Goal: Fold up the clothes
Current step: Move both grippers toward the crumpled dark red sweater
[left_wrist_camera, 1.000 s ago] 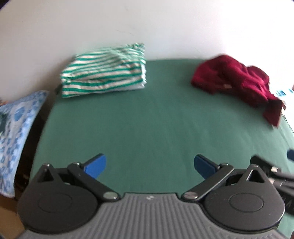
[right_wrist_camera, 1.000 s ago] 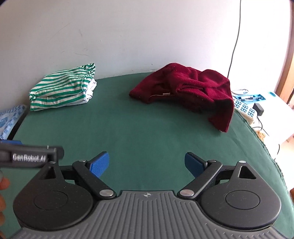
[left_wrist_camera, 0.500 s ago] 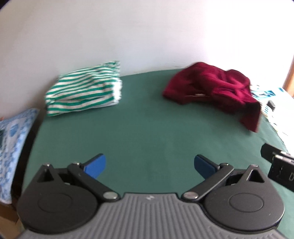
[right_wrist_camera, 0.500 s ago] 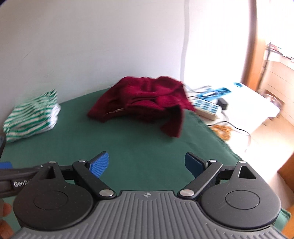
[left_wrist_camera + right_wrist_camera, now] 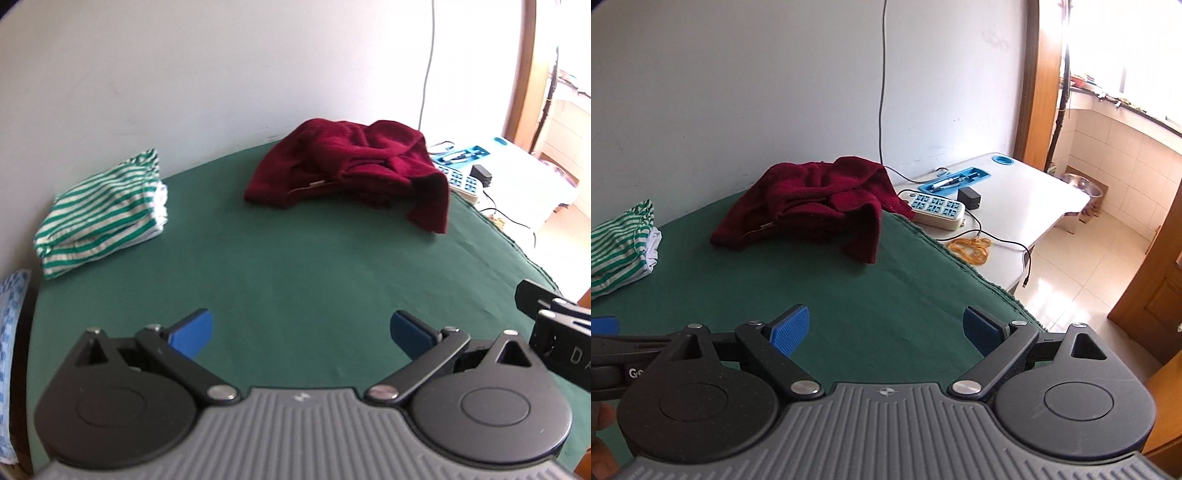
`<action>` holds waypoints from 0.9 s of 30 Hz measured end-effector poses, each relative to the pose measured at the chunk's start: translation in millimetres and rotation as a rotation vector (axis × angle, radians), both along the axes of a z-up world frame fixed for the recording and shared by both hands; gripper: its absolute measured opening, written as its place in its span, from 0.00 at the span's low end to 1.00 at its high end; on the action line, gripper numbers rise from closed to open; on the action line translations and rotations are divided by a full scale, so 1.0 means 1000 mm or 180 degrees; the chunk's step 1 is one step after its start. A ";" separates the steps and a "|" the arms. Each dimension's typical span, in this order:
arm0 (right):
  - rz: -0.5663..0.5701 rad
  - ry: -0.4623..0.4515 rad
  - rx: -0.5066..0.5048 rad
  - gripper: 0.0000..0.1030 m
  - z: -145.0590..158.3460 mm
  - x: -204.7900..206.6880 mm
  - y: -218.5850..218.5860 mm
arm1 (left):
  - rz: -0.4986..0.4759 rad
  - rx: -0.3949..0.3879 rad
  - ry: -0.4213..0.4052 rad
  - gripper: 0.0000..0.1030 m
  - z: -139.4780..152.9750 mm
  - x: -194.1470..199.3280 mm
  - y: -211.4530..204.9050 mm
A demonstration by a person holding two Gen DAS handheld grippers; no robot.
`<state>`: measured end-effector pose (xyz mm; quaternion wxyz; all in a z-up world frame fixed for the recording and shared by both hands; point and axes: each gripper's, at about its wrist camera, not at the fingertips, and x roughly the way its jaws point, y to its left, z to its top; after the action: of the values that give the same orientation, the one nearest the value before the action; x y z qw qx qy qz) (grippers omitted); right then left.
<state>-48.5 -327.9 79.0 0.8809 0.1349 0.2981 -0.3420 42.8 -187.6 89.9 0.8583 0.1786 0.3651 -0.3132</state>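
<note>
- The dark red sweater [image 5: 351,170] lies crumpled at the far right of the green table [image 5: 295,266], one sleeve flopped forward toward me and its right edge close to the table's drop-off. It is the piece I judge is left to fold.
- The green-and-white striped garment [image 5: 103,210] sits already folded at the far left, well apart from the sweater.
- My left fingers [image 5: 301,332] are spread wide with nothing between them, hovering over bare cloth, well short of the sweater.
- My right fingers [image 5: 886,328] are spread just as wide and empty, near the table's right edge.
- Risk: the sweater is bunched in layers. If I pinch the nearest lump I may take two thicknesses at once, and it will lift as a knot instead of opening flat.
- Risk: the knit looks thick and heavy. A shallow nip on the dangling sleeve could slip out as I drag it.
- Risk: just past the table's edge a white power strip [image 5: 936,210] with cables [image 5: 997,240] lies on a side table [image 5: 1034,192]. A wide sweep of the sweater to the right could snag them. I cannot tell whether the sweater's far hem already touches the strip.
- Risk: pulling the sweater toward the centre could ruck the green table cover beneath it.
- Risk: my two tools sit close together, so reaching in at once could knock them.
</note>
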 end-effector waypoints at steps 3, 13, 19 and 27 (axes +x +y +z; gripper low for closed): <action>-0.0010 -0.0016 0.0039 0.90 0.001 0.000 -0.008 | -0.0008 0.0008 -0.0022 0.99 0.000 0.003 -0.003; 0.0196 0.0003 0.0021 0.90 -0.002 -0.011 -0.033 | 0.0361 0.0080 -0.0034 0.99 -0.011 0.006 -0.031; 0.0221 0.0035 0.0029 0.90 -0.006 -0.011 -0.035 | 0.0504 0.0123 -0.0031 0.99 -0.025 0.003 -0.056; 0.0265 0.0043 0.0045 0.90 -0.008 -0.008 -0.036 | 0.0552 0.0150 -0.0001 0.99 -0.032 0.004 -0.066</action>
<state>-56.9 -363.5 71.2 0.8913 0.1263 0.3118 -0.3039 46.4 -253.5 57.8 0.8778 0.1665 0.3864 -0.2290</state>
